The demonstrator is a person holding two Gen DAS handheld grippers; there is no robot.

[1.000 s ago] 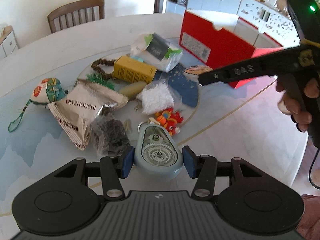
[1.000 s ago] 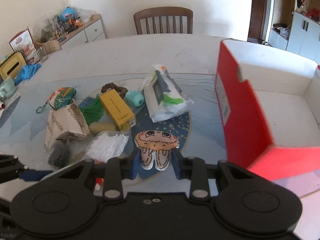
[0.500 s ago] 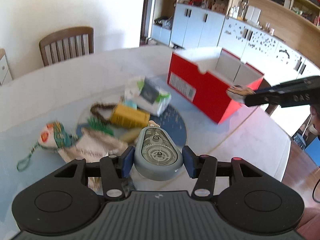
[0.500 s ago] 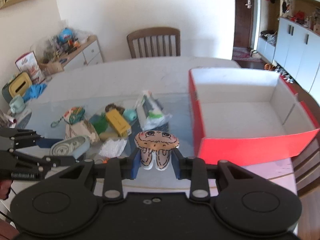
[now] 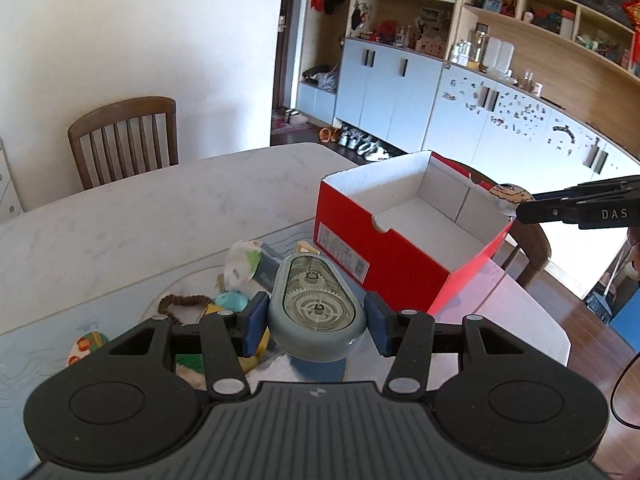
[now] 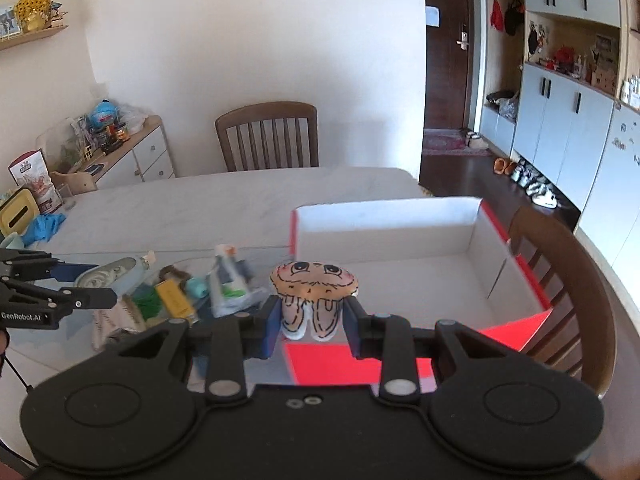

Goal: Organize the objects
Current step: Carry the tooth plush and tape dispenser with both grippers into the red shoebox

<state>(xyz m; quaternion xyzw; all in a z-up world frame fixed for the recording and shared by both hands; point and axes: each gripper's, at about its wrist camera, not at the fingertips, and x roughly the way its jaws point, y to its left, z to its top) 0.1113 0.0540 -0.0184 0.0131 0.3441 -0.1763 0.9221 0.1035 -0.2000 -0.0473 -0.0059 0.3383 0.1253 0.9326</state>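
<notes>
Gripping tape dispenser (image 5: 317, 312) in left claw (image 5: 316, 322), cartoon-face toy (image 6: 313, 296) in right claw (image 6: 309, 326); pile (image 5: 224, 304) partly hidden.

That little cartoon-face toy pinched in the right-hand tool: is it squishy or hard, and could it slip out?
The tan cartoon-face soft toy is probably soft and light: it bulges above the right gripper, whose jaws pinch its narrower lower part. That bulge likely helps stop it slipping. Dropped into the red cardboard box, it would probably land without rolling far.

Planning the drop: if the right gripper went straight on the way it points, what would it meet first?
Probably the red box's near wall, or its white floor inside; depth is unclear. The right gripper holds the cartoon plush.
</notes>
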